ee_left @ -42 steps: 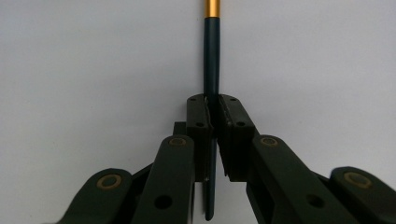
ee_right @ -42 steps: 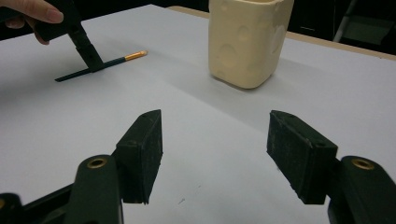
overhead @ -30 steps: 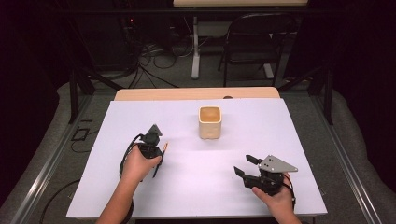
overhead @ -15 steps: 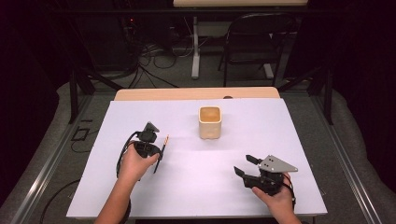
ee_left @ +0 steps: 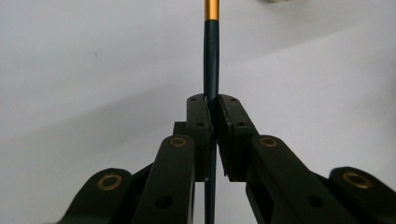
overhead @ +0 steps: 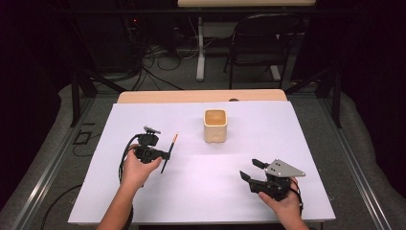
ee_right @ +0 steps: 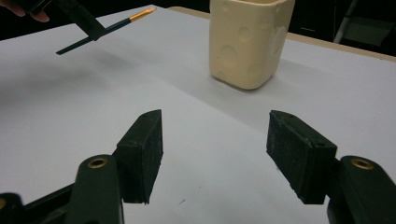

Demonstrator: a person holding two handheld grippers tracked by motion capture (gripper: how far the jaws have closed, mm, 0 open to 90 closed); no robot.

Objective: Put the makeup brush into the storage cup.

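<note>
Two grippers work above the white table [overhead: 306, 143] in the high view: the left gripper [overhead: 165, 154] clamps a slim dark pencil [overhead: 168, 152] left of the squarish cream cup [overhead: 215, 125]. The left gripper view has its pads pinching the smooth shaft below a gold band. In the right gripper view, the right gripper [ee_right: 215, 156] gapes wide and empty before the dimpled cup; its inside is hidden.

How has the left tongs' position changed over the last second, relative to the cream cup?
Yes: the left tongs, clamping the dark paintbrush, edged up-frame, nearer the cream cup, which stayed put.

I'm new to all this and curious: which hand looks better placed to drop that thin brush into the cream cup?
Left, most likely. The left tool is already shut on the thin brush, held above the table beside the cream cup. The right tool stands open and holds nothing, nearer the table's front edge.
</note>
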